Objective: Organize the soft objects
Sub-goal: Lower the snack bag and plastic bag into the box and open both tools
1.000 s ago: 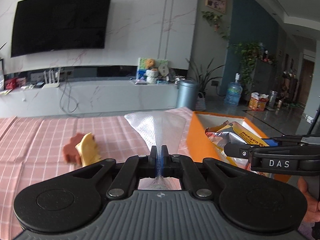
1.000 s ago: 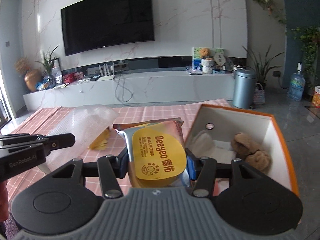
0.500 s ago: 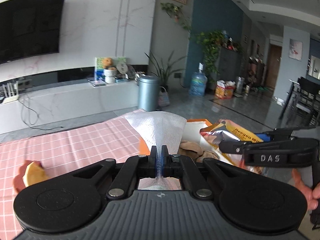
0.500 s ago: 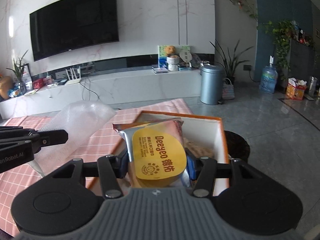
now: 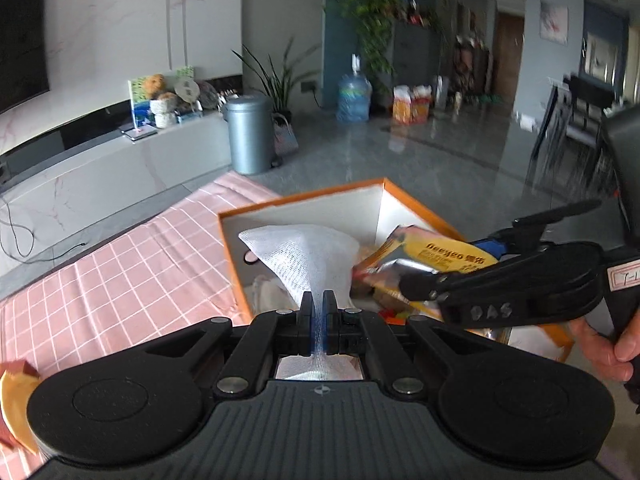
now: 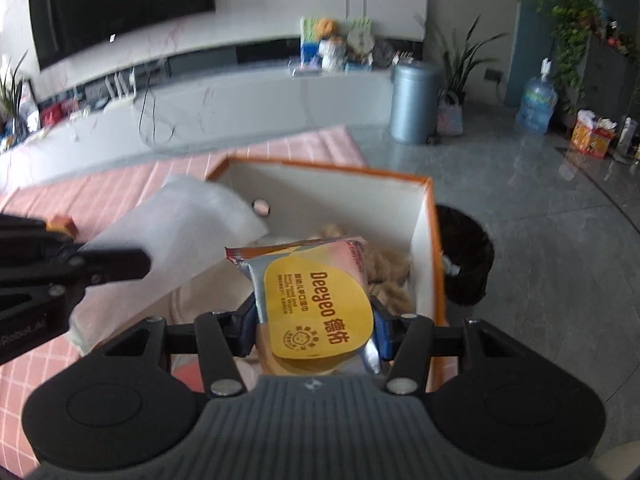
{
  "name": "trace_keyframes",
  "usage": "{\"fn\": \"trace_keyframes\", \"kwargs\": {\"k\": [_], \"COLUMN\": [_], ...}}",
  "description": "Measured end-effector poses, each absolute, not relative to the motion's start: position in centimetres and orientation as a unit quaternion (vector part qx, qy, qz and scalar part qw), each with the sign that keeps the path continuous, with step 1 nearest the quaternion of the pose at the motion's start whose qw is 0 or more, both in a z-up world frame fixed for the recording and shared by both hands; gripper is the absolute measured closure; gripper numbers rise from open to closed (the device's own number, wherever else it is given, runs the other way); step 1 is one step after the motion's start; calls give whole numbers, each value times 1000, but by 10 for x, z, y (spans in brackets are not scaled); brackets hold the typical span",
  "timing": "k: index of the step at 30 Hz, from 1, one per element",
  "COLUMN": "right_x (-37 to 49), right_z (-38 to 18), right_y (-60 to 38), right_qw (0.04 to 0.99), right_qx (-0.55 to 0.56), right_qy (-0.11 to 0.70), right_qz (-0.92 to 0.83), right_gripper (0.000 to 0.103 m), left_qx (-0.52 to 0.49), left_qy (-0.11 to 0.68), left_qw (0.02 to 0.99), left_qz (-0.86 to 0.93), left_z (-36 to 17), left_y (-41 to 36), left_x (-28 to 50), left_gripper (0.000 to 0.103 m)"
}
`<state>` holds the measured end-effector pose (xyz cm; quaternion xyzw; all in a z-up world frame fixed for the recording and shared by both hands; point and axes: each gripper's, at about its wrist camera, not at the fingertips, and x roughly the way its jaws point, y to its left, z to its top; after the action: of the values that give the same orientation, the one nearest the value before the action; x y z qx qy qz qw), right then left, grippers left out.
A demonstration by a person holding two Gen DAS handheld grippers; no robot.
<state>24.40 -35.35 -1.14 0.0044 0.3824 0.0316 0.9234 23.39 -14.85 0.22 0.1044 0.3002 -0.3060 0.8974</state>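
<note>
My left gripper (image 5: pixel 319 300) is shut on a white foam-mesh sheet (image 5: pixel 304 254) and holds it over the orange box (image 5: pixel 304 196). My right gripper (image 6: pixel 316 316) is shut on a Deeyeo wet-wipes pack (image 6: pixel 320 312) above the same box (image 6: pixel 434 240). In the left wrist view the pack (image 5: pixel 432 256) and the right gripper (image 5: pixel 404 286) show to the right. In the right wrist view the sheet (image 6: pixel 176 232) and the left gripper (image 6: pixel 116 260) show to the left. A tan plush toy (image 6: pixel 390 276) lies inside the box.
The box stands at the right end of a pink checked tablecloth (image 5: pixel 132 276). A yellow and red soft toy (image 5: pixel 16 392) lies on the cloth at far left. A black bin (image 6: pixel 464 256) stands on the floor beyond the box. A grey bin (image 5: pixel 248 136) stands further back.
Both grippers have swung right and tilted down with their loads. The sheet and the wipes pack now hang over the open box, closer to its inside.
</note>
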Motion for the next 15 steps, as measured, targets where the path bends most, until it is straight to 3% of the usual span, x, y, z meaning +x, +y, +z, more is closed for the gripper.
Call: {"fn": "trace_keyframes", "kwargs": {"k": [15], "right_x": [283], "right_z": [-52], "right_y": [-345], "right_qw": [890], "right_qx": [-104], "right_qy": [443], "right_qz": [34], "right_gripper": [49], "left_qx": [200], "left_qy": [354], "left_qw": [857], "left_qz": [-318], "left_z": [-39], "left_y": [-197], "left_x": [257], "left_gripper": [99]}}
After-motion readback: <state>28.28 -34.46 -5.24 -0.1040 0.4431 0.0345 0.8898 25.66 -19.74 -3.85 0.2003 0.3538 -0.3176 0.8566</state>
